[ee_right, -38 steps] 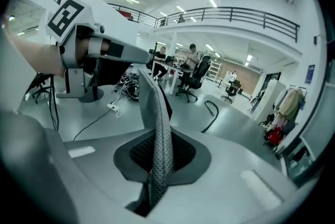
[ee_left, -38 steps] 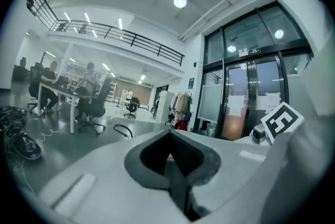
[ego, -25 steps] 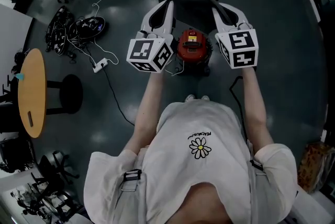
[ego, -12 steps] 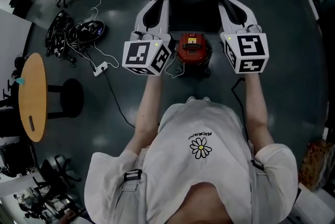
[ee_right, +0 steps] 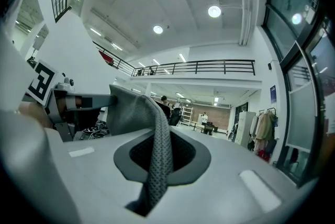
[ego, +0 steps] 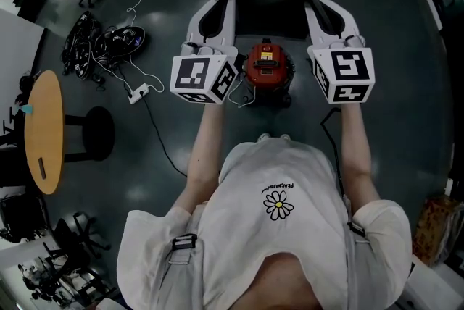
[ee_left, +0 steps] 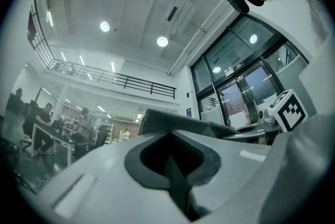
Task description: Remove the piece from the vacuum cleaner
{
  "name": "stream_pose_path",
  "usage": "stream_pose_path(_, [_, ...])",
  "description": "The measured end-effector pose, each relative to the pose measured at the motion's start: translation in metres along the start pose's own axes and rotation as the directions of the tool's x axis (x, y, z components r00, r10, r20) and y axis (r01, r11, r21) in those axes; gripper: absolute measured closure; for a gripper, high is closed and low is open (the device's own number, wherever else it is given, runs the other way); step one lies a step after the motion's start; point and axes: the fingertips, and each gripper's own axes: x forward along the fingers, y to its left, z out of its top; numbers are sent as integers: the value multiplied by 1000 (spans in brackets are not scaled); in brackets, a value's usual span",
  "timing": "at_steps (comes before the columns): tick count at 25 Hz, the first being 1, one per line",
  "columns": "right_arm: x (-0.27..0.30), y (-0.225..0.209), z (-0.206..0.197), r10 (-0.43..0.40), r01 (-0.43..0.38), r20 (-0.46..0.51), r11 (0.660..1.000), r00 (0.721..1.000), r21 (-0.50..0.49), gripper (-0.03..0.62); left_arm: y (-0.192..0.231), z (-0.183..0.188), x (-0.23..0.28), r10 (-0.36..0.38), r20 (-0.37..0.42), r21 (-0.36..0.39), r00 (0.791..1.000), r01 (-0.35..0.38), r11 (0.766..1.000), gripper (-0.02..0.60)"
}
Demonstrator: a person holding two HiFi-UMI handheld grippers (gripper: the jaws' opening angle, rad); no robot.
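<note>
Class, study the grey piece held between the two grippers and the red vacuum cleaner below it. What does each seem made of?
Grey piece: looks like matte mesh fabric; a fine dotted weave shows and it folds softly. Vacuum cleaner: red top seems glossy plastic or painted metal, judging by its sheen; too small to settle.

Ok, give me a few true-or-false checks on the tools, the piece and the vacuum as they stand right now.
1. The left tool and the right tool are both shut on the grey fabric piece. True.
2. The piece lies on the floor. False: it is held up, stretched between the tools.
3. The red vacuum cleaner stands on the floor between the person's arms. True.
4. The round wooden table is on the person's right. False: it is on the left.
</note>
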Motion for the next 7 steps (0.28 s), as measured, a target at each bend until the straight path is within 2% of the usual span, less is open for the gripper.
stream_pose_path(7, [0, 0, 0, -3, 3, -4, 1000, 1000, 5, 559, -1, 0, 0, -7, -9, 18, 1000, 7, 1000, 581])
